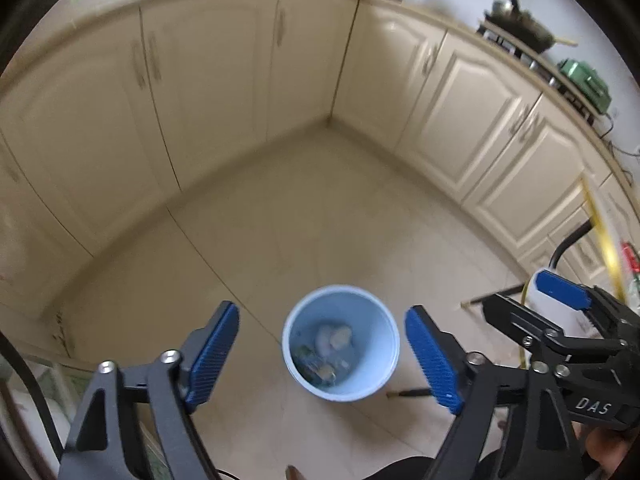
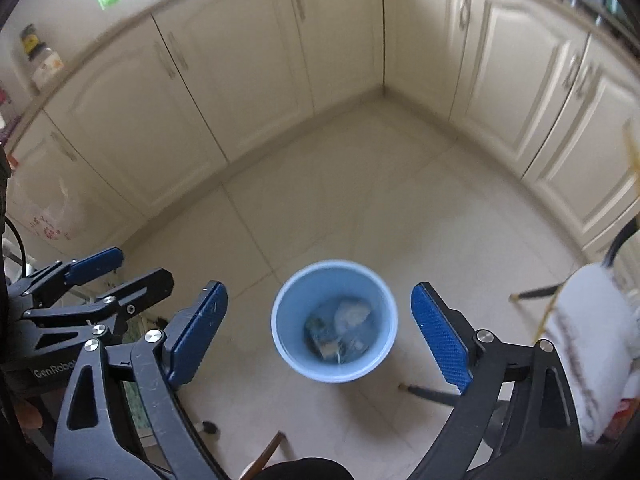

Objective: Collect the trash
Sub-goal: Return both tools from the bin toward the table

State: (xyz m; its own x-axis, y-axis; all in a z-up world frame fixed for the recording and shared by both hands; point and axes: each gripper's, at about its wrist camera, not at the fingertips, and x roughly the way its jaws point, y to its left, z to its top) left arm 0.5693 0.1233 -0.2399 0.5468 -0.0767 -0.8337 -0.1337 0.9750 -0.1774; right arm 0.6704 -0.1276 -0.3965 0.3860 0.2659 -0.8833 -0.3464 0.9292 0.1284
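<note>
**A:** Kitchen floor, seen from above. Starting at the left: the left gripper (image 1: 322,354) hangs over the tiles with its blue pads (image 1: 212,356) spread wide and nothing between them.

**B:** And in the middle?

**A:** The light blue bin (image 1: 382,360), upright on the pale tiled floor (image 1: 280,220), framed between the jaws in both wrist views. Trash (image 1: 326,350) already lies at its bottom: pale crumpled pieces and something darker. What exactly they are, the blur hides.

**B:** To the right?

**A:** The right gripper (image 2: 320,334), just beside the left one, its fingers also parted and empty. Beyond it stand a white sack (image 2: 592,344) and thin dark furniture legs (image 2: 432,394). Cream cabinets (image 1: 224,80) wrap the corner behind.

**B:** So which step is this?

**A:** By my reading, a pause between drops. Both claws are free above the bin, so either a piece has gone in or the search for one is on. No loose litter shows on the open floor in these views.

**B:** What does the next move call for?

**A:** Probably turning away from the bin to find another scrap, perhaps near the furniture at the frame edges, then closing one claw on it and carrying it back over the bin's mouth. If nothing remains, the job looks near its end.
</note>
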